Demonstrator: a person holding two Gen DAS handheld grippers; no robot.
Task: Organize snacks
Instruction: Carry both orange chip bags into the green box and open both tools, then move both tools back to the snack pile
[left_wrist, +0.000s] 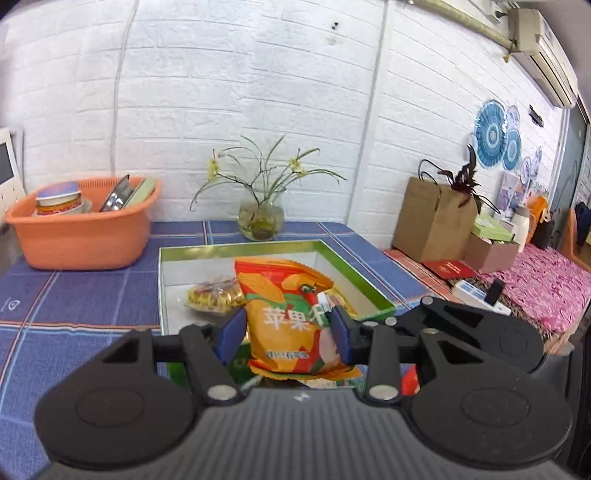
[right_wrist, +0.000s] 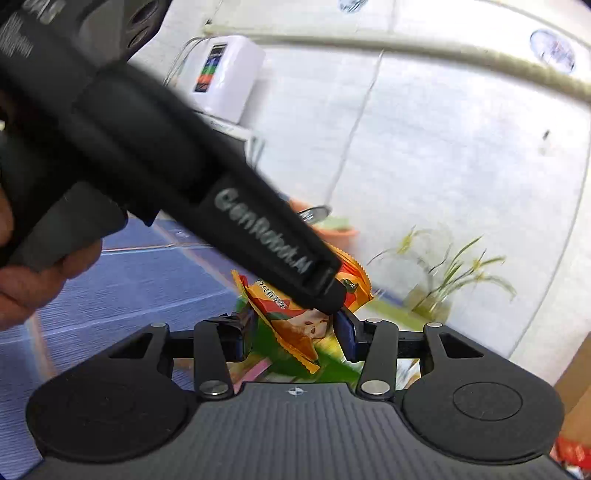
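1. The orange bag (left_wrist: 291, 314) is pinched between the blue pads (left_wrist: 232, 334) of the left claw (left_wrist: 286, 332), held upright above the near edge of the green box (left_wrist: 369, 273).
2. In the right wrist view the same bag (right_wrist: 295, 321) sits between the spread fingers of the right claw (right_wrist: 291, 332); its pads do not appear to press on it, though blur makes contact hard to judge.
3. The left tool's black body crosses that view diagonally, a hand (right_wrist: 33, 280) gripping its handle at the left.
4. A yellow snack packet (left_wrist: 216, 293) lies inside the box, toward its left wall.
5. The box rests mid-surface on a blue checked cloth (left_wrist: 74, 295).
6. An orange tub (left_wrist: 85, 236) stands at the far left corner; a glass vase (left_wrist: 260, 218) with a plant stands at the far edge behind the box.
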